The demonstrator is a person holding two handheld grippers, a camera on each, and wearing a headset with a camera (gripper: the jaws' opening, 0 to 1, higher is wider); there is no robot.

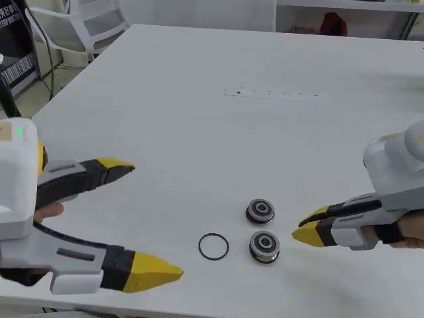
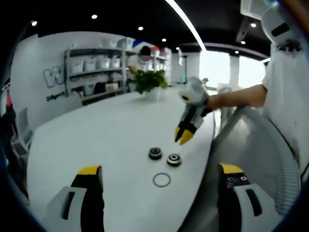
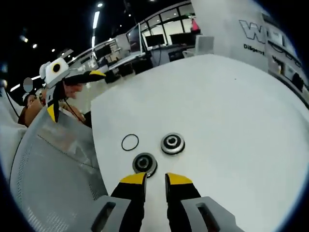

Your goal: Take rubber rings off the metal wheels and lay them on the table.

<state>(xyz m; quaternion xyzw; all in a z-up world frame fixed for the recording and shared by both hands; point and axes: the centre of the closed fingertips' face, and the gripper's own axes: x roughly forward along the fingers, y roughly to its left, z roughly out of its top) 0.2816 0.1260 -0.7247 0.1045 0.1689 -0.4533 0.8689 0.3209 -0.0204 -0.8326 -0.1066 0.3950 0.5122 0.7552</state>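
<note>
Left gripper (image 1: 140, 218) spread wide, empty; loose ring (image 1: 213, 246) flat on table (image 1: 199, 99) at its 3 o'clock. Two wheels (image 1: 260, 211) at the ring's 3 o'clock. Right gripper (image 1: 308, 225), jaws almost together, empty, is nearer: near wheel (image 1: 264, 245) at its 9 o'clock.

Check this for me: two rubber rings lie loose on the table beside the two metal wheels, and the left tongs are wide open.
The count is wrong. The head view shows one loose rubber ring on the table, not two. The rest stands: it lies beside the two metal wheels, and the left tongs are wide open.
</note>
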